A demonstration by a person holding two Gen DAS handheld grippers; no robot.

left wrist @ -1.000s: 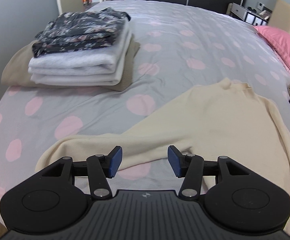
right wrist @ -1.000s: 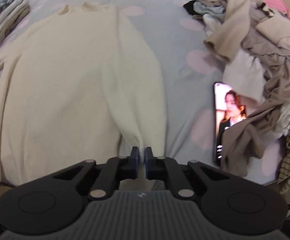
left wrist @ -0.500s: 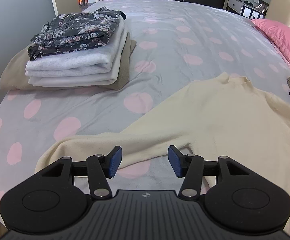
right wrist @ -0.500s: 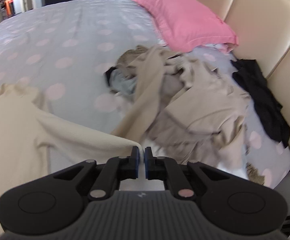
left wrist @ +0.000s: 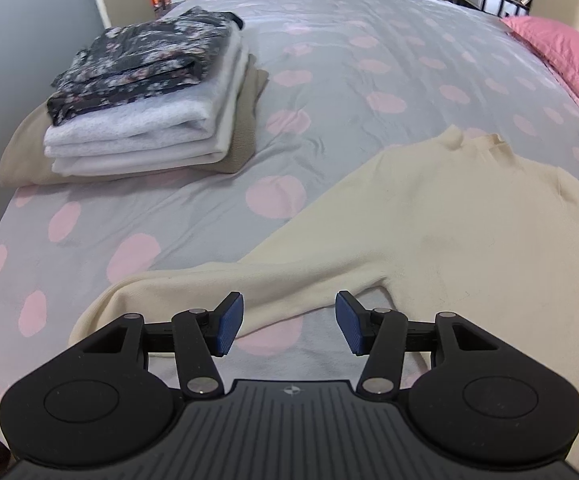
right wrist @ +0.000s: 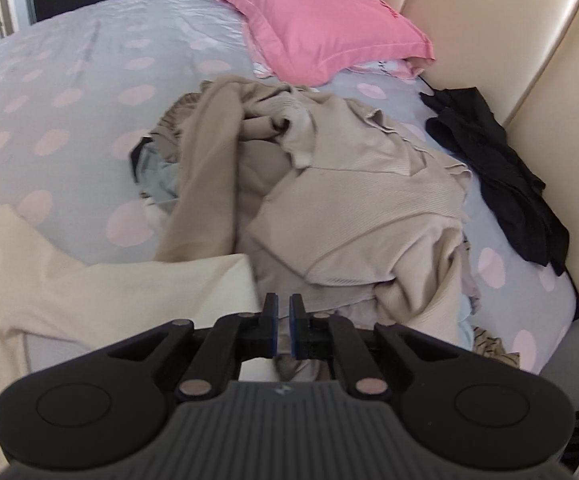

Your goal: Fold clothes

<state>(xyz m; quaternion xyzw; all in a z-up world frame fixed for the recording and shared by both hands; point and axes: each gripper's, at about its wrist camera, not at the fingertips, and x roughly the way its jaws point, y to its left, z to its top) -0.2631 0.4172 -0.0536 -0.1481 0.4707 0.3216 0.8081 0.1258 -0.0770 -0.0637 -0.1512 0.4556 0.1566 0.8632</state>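
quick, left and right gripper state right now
Left gripper: open, holding nothing, above the cream sweater's sleeve.
Right gripper: jaws nearly shut; the sweater's other sleeve reaches them, grip unclear.

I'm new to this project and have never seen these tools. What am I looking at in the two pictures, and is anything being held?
A person holds a pair of tongs in each hand, each carrying a camera that looks out along its fingers. The left tongs are open, holding nothing, over a sleeve of the cream sweater spread on the spotted bed. Folded clothes are stacked further back. The right tongs look shut; the sweater's other sleeve reaches them, but a grip is unclear. Beyond lie a pile of unfolded clothes and a pink pillow.
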